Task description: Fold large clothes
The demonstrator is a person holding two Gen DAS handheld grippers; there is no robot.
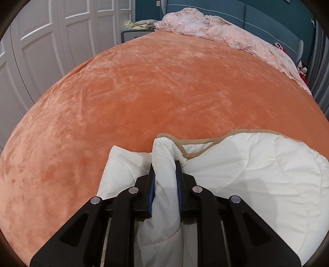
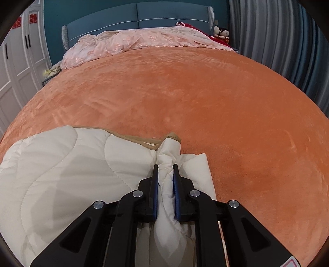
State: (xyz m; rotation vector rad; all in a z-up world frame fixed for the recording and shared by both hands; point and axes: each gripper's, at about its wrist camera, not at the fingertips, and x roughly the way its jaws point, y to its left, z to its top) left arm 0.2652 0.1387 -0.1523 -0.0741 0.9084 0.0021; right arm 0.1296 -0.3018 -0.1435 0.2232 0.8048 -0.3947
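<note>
A white quilted cover with tan edging (image 1: 257,170) lies bunched at the near edge of an orange bed (image 1: 144,92). My left gripper (image 1: 165,164) is shut on a bunched fold at the cover's left end, the cloth squeezed between its blue pads. In the right wrist view the same cover (image 2: 67,164) spreads to the left, and my right gripper (image 2: 166,166) is shut on a gathered fold at its right end. Both pinched folds stick up past the fingertips, and the tan border (image 2: 133,139) runs along the far side of the cover.
A crumpled pink lace bedspread (image 2: 144,41) lies along the blue headboard (image 2: 133,16). White wardrobe doors (image 1: 51,41) stand to the left of the bed and grey curtains (image 2: 277,41) to the right. Small dolls (image 2: 221,31) sit at the far right corner.
</note>
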